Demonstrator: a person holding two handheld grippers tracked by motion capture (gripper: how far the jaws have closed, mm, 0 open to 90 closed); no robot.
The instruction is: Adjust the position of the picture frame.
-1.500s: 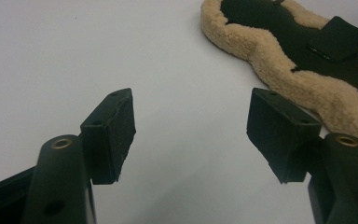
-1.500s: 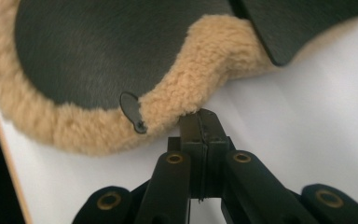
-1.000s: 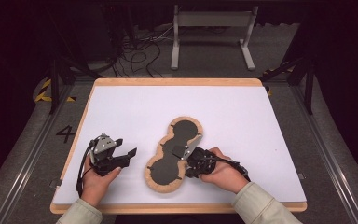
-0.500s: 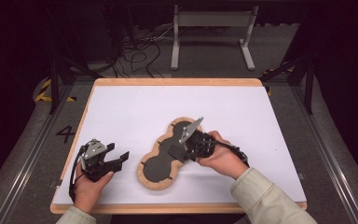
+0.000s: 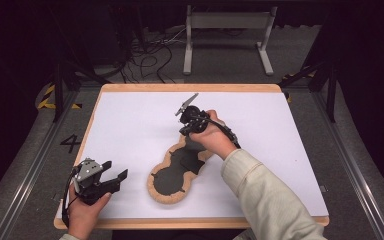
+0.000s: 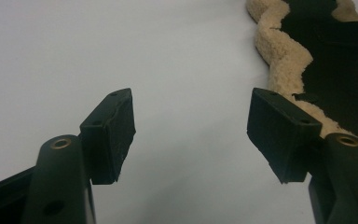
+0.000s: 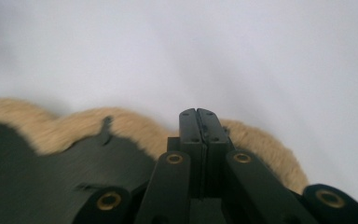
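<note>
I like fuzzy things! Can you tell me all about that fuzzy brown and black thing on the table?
The fuzzy thing is flat and shaped like a peanut, with a wavy tan fleece edge around a dark, smooth-looking middle that has small slits. It lies on the white table, its far end lifted where the right claw pinches it.

Left hand (image 5: 82, 216): low at the near left, bare, wrapped around the body of its tool from below. Left gripper (image 5: 116, 177): tilted forward and to the right, jaws parted wide, nothing between the pads (image 6: 116, 130); grey plate on top, cable looping down beside the wrist. Right arm: reaching in from the near right, cream sleeve (image 5: 265, 195) to the wrist, forearm angled up and to the left. Right hand (image 5: 214, 137): curled over its tool, knuckles up. Right gripper (image 5: 185, 134): jaws pressed flat together, pads (image 7: 198, 122) meeting with no gap; grey plate raised at the far end.
</note>
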